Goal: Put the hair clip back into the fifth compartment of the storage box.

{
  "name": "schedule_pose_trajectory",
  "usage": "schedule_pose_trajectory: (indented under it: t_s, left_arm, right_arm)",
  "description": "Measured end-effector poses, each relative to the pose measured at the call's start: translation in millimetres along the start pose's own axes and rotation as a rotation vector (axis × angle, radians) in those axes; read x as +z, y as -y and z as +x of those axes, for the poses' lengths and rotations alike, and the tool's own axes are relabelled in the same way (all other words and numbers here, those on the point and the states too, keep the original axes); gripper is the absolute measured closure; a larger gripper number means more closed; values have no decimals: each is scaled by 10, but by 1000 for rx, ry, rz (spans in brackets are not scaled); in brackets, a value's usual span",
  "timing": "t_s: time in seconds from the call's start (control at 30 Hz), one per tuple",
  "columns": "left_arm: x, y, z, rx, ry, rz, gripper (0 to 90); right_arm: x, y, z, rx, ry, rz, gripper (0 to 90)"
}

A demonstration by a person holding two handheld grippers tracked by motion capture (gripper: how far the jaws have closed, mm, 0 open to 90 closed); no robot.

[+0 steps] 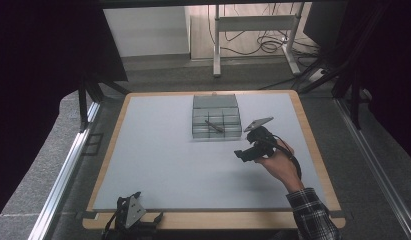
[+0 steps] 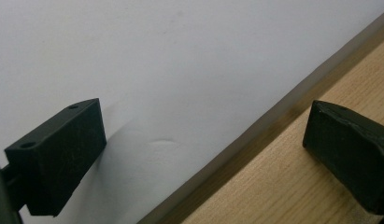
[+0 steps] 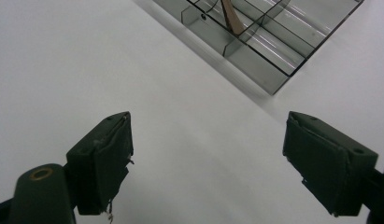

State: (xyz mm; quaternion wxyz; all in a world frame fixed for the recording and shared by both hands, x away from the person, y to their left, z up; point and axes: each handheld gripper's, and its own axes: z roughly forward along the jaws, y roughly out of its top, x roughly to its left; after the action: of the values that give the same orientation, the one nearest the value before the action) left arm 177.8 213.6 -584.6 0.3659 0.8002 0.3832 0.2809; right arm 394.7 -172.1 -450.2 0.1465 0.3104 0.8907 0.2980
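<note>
- The right tool hangs over the bench just in front of the divided tray, its jaws wide apart with nothing between them.
- A thin stick lies slanted across the tray's compartments; in the right tool's view the stick leans on a divider.
- The step in hand looks like the end of a placing move: stick in the tray, tool free.
- Next move, as I judge it: draw the right hand clear of the tray without brushing its near wall.
- That hand comes in from the lower right, tool pointing left across the bench.
- The left tool rests on the near bench edge, jaws wide, holding nothing.
</note>
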Motion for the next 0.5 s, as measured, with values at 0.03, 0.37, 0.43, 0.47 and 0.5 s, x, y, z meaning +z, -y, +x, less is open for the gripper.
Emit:
schedule_pose_trajectory:
  t_s: [0.03,0.37,0.43,0.47,0.5]
  left_arm:
    - [0,0,0,0,0,0,0]
    - [1,0,-1,0,0,0,0]
    - [0,0,-1,0,0,0,0]
    - [0,-1,-1,0,0,0,0]
    - [0,-1,-1,0,0,0,0]
  right_arm:
    - [-10,6,2,2,0,1,153]
    - [-96,83,-8,9,6,-3,137]
    - [-110,102,-10,11,8,0,133]
    - [-117,113,-14,8,12,1,132]
    - [-124,121,-16,10,13,-1,130]
